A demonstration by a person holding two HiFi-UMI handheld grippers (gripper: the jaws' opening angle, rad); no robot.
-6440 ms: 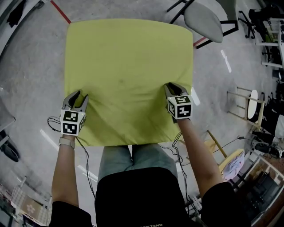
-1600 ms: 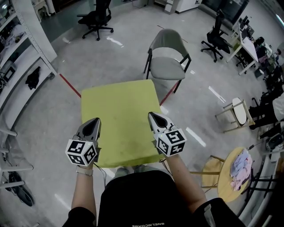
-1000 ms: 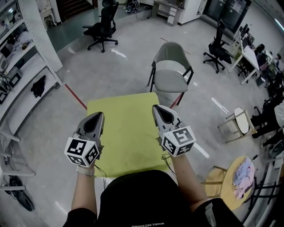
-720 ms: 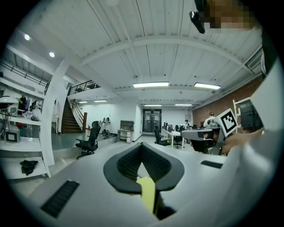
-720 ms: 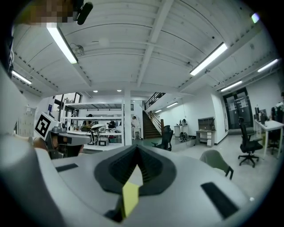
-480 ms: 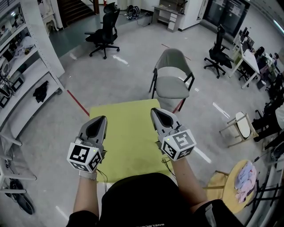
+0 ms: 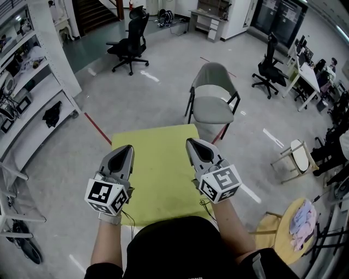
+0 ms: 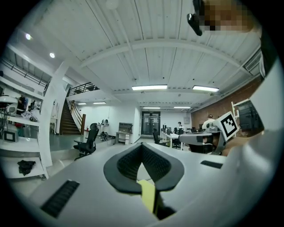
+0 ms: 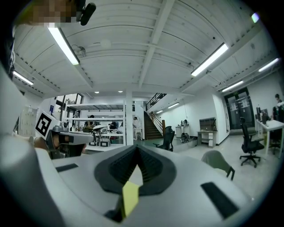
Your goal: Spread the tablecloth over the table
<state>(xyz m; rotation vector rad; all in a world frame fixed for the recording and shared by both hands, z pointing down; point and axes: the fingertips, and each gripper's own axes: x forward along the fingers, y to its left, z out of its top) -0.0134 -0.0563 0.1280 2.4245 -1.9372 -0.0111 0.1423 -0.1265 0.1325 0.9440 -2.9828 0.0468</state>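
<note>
The tablecloth [image 7: 158, 174] covers the worktop straight before you. Your left gripper [image 7: 126, 149] hangs over its left edge and your right gripper [image 7: 192, 144] over its right edge, well apart. A chair [image 7: 212, 103] stands just behind the worktop. Shelving [image 7: 24, 92] runs along your left, and a stool [image 7: 295, 143] stands off to your right.

- Head view: mounted on the person's head, facing forward and steeply down. The left gripper [image 7: 127, 147] and right gripper [image 7: 191, 141] sit close in the lower middle, with the tablecloth [image 7: 158, 163] below them and a grey chair [image 7: 212, 101] above centre.
- Left gripper view: rides on that gripper and faces level along its jaws, which fill the lower frame. The right gripper shows at the right edge.
- Right gripper view: set likewise. The left gripper shows at the left edge and the grey chair at lower right.
- All three views share the staircase [image 7: 92, 11] and the black office chair [image 7: 131, 35].
</note>
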